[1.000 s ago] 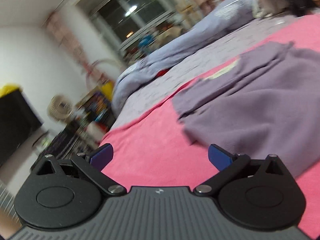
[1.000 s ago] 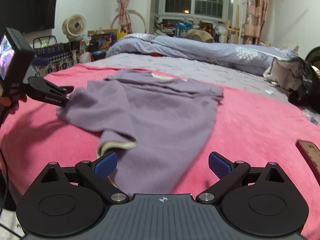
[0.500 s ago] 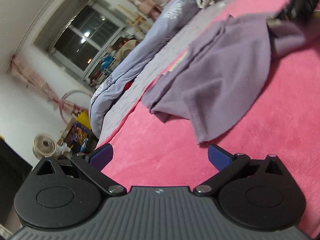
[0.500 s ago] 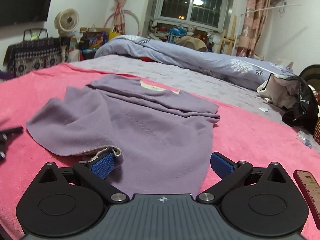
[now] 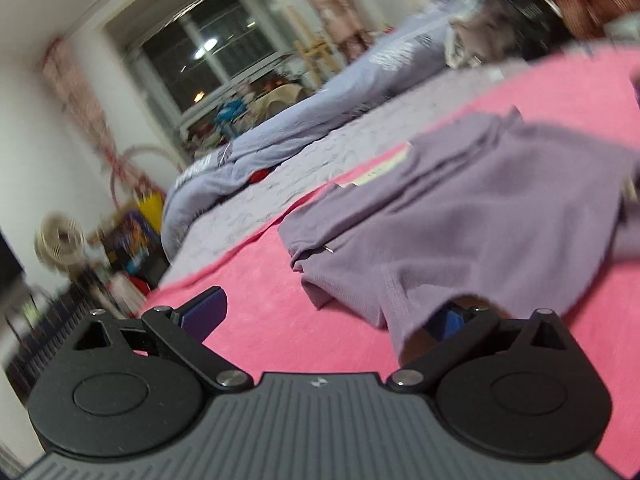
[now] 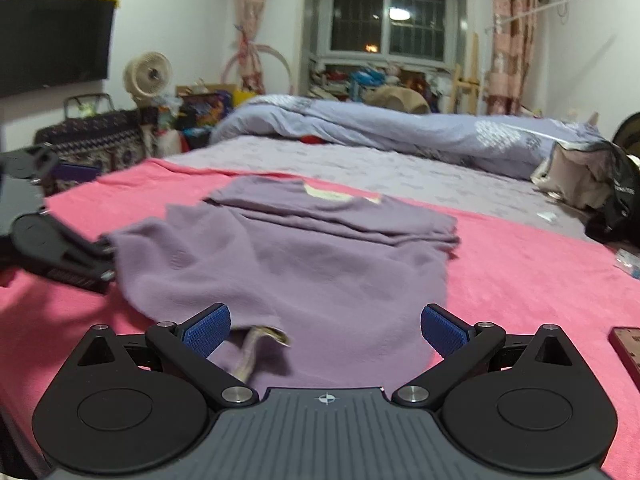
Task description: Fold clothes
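A purple shirt (image 6: pixel 320 264) lies on the pink blanket (image 6: pixel 520 264), its top part folded over near the cream collar label (image 6: pixel 340 196). In the right wrist view my right gripper (image 6: pixel 325 330) is open just above the shirt's near hem, where a cream inner edge (image 6: pixel 260 336) shows. My left gripper (image 6: pixel 60 256) appears at the shirt's left edge, jaws apart. In the left wrist view my left gripper (image 5: pixel 328 316) is open; the purple shirt (image 5: pixel 480 232) has its hem draped over the right finger, hiding most of that pad.
A lavender duvet (image 6: pixel 400 132) is bunched along the far side of the bed on a lilac sheet (image 6: pixel 360 164). A bag (image 6: pixel 584 176) sits at the right, and a brown flat object (image 6: pixel 628 344) lies at the right edge. Floor clutter and a fan (image 6: pixel 148 74) stand left.
My left gripper swung back to the shirt's left edge, and the hem now lies over its right finger. My right gripper stayed open at the near hem.
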The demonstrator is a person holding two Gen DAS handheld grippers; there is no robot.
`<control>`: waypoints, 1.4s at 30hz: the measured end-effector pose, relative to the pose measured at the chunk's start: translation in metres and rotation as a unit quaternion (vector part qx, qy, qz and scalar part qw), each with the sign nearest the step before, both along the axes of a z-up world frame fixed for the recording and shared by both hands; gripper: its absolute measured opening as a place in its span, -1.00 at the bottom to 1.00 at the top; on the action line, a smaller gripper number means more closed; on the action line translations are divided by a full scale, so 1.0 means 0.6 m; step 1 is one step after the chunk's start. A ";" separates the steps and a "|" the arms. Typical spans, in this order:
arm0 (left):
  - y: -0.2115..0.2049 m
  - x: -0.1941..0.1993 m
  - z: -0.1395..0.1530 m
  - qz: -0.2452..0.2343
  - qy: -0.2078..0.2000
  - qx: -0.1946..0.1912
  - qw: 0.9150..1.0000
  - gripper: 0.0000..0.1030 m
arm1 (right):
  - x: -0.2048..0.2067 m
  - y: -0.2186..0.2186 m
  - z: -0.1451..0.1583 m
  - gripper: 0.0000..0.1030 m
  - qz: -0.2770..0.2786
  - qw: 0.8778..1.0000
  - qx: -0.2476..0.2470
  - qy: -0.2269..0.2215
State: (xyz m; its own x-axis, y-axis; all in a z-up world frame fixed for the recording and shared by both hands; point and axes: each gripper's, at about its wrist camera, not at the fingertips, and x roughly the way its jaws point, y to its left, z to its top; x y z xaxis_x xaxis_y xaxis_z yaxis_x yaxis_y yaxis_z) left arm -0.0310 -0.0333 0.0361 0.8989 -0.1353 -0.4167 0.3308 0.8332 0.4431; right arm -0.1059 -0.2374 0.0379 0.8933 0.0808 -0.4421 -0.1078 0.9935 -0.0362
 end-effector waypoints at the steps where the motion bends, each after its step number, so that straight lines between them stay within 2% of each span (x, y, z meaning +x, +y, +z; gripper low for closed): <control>1: 0.006 0.007 0.005 0.009 0.012 -0.024 1.000 0.98 | 0.000 0.005 0.001 0.99 0.006 1.000 0.001 -0.002; 4: 0.032 0.030 0.023 0.036 0.054 -0.105 0.992 0.80 | 0.002 0.025 0.000 1.00 0.023 1.000 0.001 -0.002; 5: 0.042 0.037 0.027 0.048 0.068 -0.130 0.988 0.61 | 0.002 0.032 -0.001 0.99 0.028 1.000 0.000 -0.002; 6: 0.049 0.044 0.028 0.064 0.082 -0.149 0.983 0.31 | 0.003 0.039 -0.002 0.99 0.033 0.999 -0.002 -0.002; 7: 0.055 0.053 0.027 0.081 0.097 -0.161 0.979 0.15 | 0.005 0.046 -0.003 0.99 0.037 0.999 -0.004 -0.002; 8: 0.059 0.060 0.025 0.092 0.109 -0.167 0.976 -0.13 | 0.006 0.053 -0.004 0.99 0.042 0.999 -0.007 -0.002; 9: 0.061 0.066 0.023 0.100 0.119 -0.170 0.973 -0.28 | 0.007 0.060 -0.006 0.99 0.046 0.999 -0.010 -0.003; 12: 0.061 0.061 0.019 0.096 0.121 -0.169 0.973 -0.52 | 0.012 0.078 -0.008 1.00 0.050 0.999 -0.021 -0.007; 15: 0.058 0.047 0.027 0.083 0.112 -0.169 0.976 -0.61 | 0.020 0.088 -0.005 1.00 0.038 0.999 -0.016 -0.017; 19: 0.054 0.042 0.052 0.068 0.103 -0.185 0.975 -0.65 | 0.032 0.094 0.010 1.00 0.030 0.998 0.035 -0.037; 23: 0.056 0.042 0.079 0.063 0.095 -0.204 0.972 -0.70 | 0.044 0.128 0.011 1.00 0.050 0.998 0.021 -0.044; 26: 0.055 0.041 0.081 0.067 0.088 -0.199 0.974 -0.74 | 0.052 0.145 0.003 1.00 0.039 0.998 0.004 -0.042; 30: 0.063 0.038 0.082 0.077 0.095 -0.200 0.972 -0.80 | 0.062 0.128 -0.008 1.00 -0.043 0.999 -0.002 -0.030; 33: 0.073 0.036 0.081 0.089 0.095 -0.206 0.970 -0.80 | 0.053 0.091 -0.018 1.00 -0.107 0.994 0.004 -0.025; 35: 0.080 0.039 0.082 0.100 0.096 -0.216 0.967 -0.80 | 0.052 0.072 -0.032 1.00 -0.146 0.989 -0.011 -0.003; 37: 0.081 0.045 0.081 0.108 0.099 -0.219 0.965 -0.80 | 0.046 0.055 -0.044 1.00 -0.161 0.987 -0.011 0.024; 39: 0.075 0.051 0.078 0.113 0.095 -0.210 0.966 -0.80 | 0.031 0.045 -0.052 1.00 -0.156 0.987 0.003 0.034; 41: 0.069 0.053 0.071 0.119 0.086 -0.193 0.970 -0.80 | 0.013 0.050 -0.053 1.00 -0.150 0.988 -0.009 0.025; 42: 0.067 0.052 0.070 0.121 0.082 -0.189 0.971 -0.80 | 0.011 0.057 -0.052 1.00 -0.147 0.988 -0.034 0.018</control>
State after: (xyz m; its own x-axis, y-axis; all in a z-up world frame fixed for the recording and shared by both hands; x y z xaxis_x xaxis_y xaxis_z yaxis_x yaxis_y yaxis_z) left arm 0.0005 0.0070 0.0783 0.8494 -0.0987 -0.5184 0.1446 0.9883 0.0486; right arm -0.0996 -0.2031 0.0066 0.8579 -0.2105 -0.4687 0.1819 0.9776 -0.1061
